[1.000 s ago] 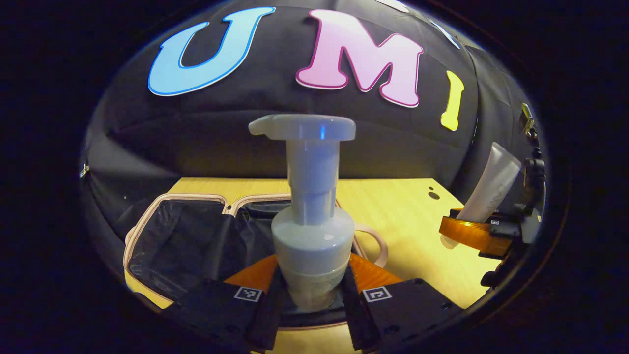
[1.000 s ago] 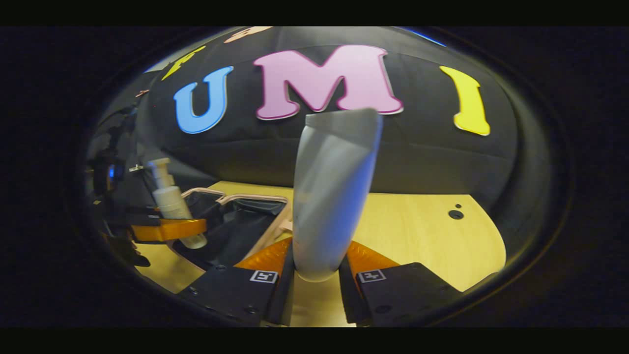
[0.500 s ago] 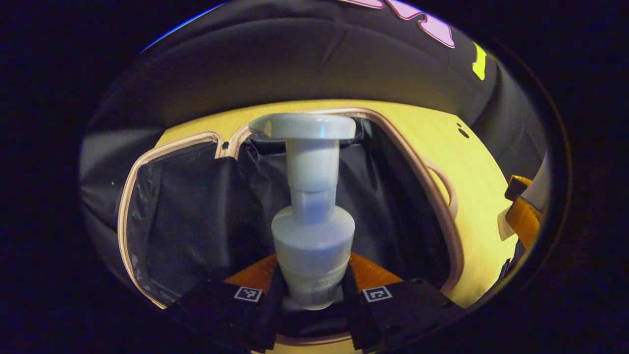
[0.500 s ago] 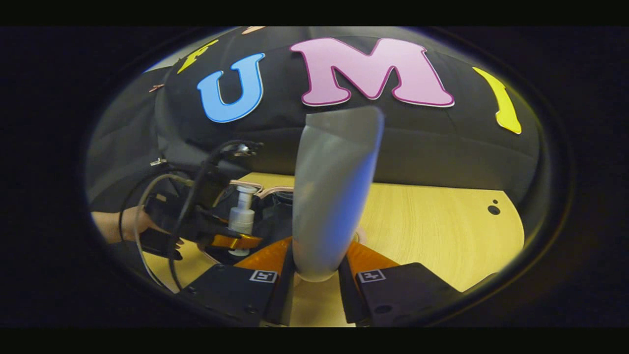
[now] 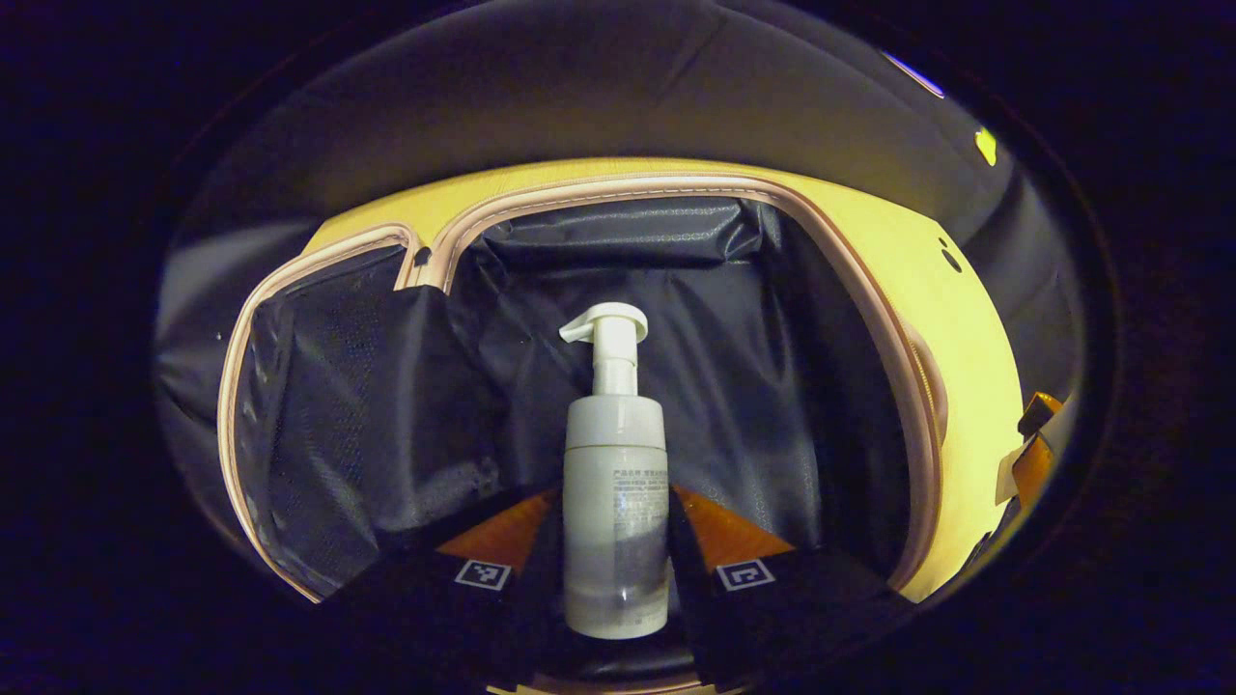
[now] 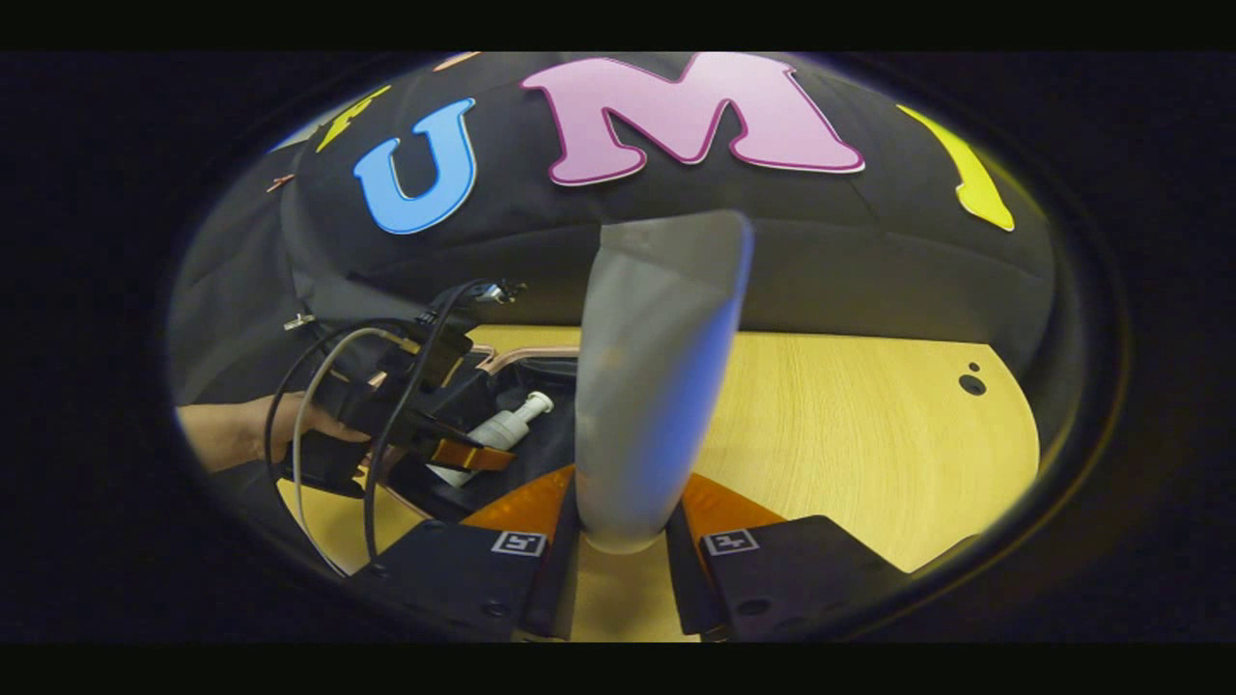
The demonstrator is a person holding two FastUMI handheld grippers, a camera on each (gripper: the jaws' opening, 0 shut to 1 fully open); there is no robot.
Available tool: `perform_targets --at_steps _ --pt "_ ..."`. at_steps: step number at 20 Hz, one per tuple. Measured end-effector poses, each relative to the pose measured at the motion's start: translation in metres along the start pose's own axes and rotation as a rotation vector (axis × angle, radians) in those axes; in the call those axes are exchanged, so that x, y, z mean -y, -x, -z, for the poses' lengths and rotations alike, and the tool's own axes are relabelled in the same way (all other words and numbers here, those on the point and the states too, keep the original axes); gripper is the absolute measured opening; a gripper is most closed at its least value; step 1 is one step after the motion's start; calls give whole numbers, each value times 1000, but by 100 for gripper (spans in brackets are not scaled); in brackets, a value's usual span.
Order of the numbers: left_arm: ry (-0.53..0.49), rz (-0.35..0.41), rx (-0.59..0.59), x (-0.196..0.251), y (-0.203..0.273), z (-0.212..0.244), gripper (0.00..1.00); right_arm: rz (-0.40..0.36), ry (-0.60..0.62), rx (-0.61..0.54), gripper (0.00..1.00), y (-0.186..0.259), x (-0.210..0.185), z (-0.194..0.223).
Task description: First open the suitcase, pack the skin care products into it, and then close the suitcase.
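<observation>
Two products are showing: I am holding one pump bottle between the left gripper fingers, lying over the open suitcase lining, and one tube clamped upright in the right gripper. Bottle: probably rigid, slick, best gripped mid-body. Tube: soft, likely light.

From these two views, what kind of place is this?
Probably a recording booth set up for a packing task: black cloth wall, a light wooden table, an open suitcase and handheld grippers holding a pump bottle and a tube.
</observation>
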State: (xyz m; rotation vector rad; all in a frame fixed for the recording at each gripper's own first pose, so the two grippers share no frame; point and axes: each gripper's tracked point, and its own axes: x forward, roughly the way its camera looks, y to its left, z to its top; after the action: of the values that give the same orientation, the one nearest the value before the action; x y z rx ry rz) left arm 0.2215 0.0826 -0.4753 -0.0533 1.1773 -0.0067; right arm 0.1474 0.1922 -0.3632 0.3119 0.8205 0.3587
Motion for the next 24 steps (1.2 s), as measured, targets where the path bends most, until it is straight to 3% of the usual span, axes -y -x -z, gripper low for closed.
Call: perform_targets --at_steps 2,3,4,5,10,12,14,19,22,24 --pt "11 -39 103 -2 20 -19 67 -9 -11 -28 44 0 -7 1" --pt "22 -44 154 -1 37 -28 77 -14 -14 -41 44 -1 -13 0" --pt "27 -36 208 1 56 -35 95 -22 -8 -56 43 -2 -19 -2" --pt "35 -32 259 1 76 -39 100 -31 1 -69 44 -5 -28 -3" --pt "154 49 445 2 165 -13 96 -78 3 -175 44 -41 -75 -1" --pt "164 50 479 -3 196 6 96 -101 -85 -256 39 -60 -96 8" --pt "162 36 510 -6 226 25 96 -96 -185 -363 44 -77 -106 26" --pt "232 107 549 -7 278 58 95 15 -220 -559 44 -105 -101 69" --pt "258 94 580 -27 303 66 95 85 -300 -578 43 -118 -100 74" --pt "276 61 585 -47 301 72 95 136 -264 -546 44 -126 -92 74"
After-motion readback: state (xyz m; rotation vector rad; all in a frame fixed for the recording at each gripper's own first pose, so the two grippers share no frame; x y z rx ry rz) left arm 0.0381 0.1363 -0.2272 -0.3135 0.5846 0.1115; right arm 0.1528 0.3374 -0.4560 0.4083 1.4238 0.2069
